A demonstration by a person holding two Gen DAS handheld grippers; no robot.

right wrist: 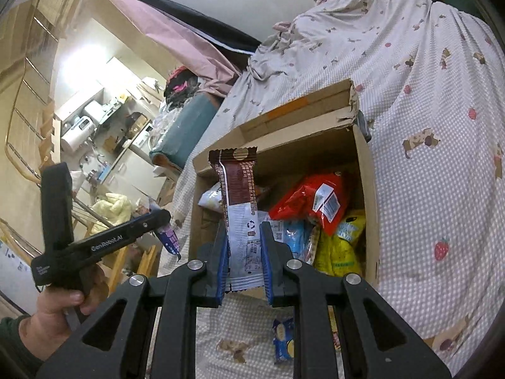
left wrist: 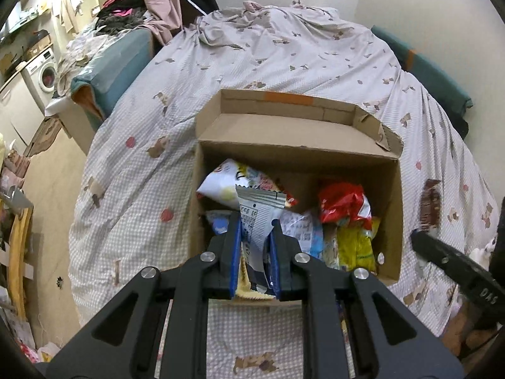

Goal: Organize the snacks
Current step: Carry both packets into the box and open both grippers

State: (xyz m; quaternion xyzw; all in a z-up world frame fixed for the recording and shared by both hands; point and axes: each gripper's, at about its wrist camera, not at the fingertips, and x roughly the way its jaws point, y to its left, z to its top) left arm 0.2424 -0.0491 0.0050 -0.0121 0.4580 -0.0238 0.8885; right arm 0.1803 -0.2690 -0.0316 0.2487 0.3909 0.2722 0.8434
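A cardboard box (left wrist: 391,208) sits open on a bed covered with a checked quilt (left wrist: 132,170) printed with small animals and strawberries. Inside the box lie a red snack bag (left wrist: 342,200), a yellow bag (left wrist: 356,246) beside it, and a white-and-yellow bag (left wrist: 221,183) toward the far left corner.

The left gripper (left wrist: 255,240) hovers over the box's near edge, its jaws closed on a silver-topped wrapper (left wrist: 257,218). The right gripper (right wrist: 243,246) holds a brown-and-white snack bar (right wrist: 238,195) upright between narrow jaws, just in front of the box. A blue snack packet (right wrist: 283,341) lies on the quilt below it.

Past the bed, a teal cushion (left wrist: 116,63) carries piled clothes, a pink cloth (left wrist: 161,3) hangs by the wall, and a washing machine (left wrist: 44,74) stands in the cluttered far corner.
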